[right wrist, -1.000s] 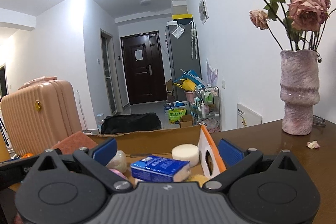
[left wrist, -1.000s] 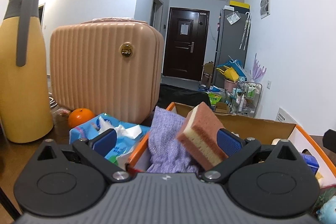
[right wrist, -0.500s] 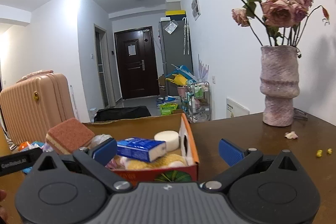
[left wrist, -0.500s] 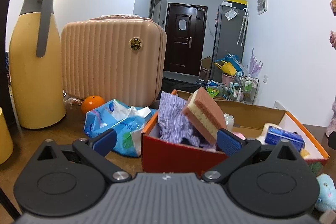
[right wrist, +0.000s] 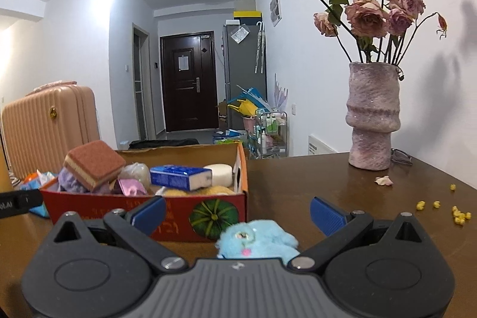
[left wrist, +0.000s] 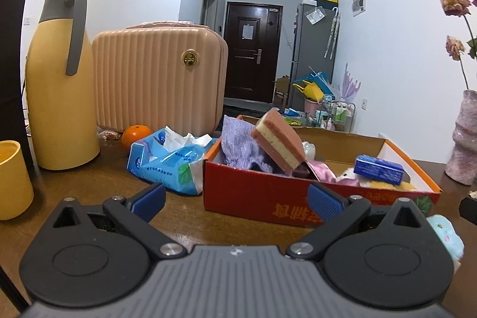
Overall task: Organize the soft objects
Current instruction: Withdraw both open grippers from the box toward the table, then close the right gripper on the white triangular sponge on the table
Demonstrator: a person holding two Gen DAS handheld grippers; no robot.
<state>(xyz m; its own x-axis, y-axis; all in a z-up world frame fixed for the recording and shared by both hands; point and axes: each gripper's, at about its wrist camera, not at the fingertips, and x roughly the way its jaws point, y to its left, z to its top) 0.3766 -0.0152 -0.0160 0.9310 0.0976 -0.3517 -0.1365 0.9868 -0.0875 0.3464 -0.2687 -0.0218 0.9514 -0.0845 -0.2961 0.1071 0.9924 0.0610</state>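
A red cardboard box (left wrist: 268, 198) (right wrist: 179, 216) stands on the brown table. In it lie a purple cloth (left wrist: 238, 145), a brown and yellow sponge (left wrist: 277, 139) (right wrist: 95, 163) leaning on the cloth, a blue packet (left wrist: 378, 169) (right wrist: 179, 176) and a white round sponge (right wrist: 220, 173). A light blue plush toy (right wrist: 256, 239) (left wrist: 444, 237) lies on the table in front of the box. My left gripper (left wrist: 235, 200) is open and empty, in front of the box. My right gripper (right wrist: 237, 210) is open and empty, with the plush between its fingers, close to the body.
A yellow jug (left wrist: 59, 85), a yellow cup (left wrist: 12, 178), a pink suitcase (left wrist: 158, 76), an orange (left wrist: 135, 134) and a blue tissue pack (left wrist: 167, 160) stand left of the box. A pink vase of dried roses (right wrist: 372, 115) stands at right. Yellow crumbs (right wrist: 456, 213) lie nearby.
Both grippers have drawn back from the box and lowered. The left let go of the sponge, which now rests in the box. The blue plush has come into the right view.
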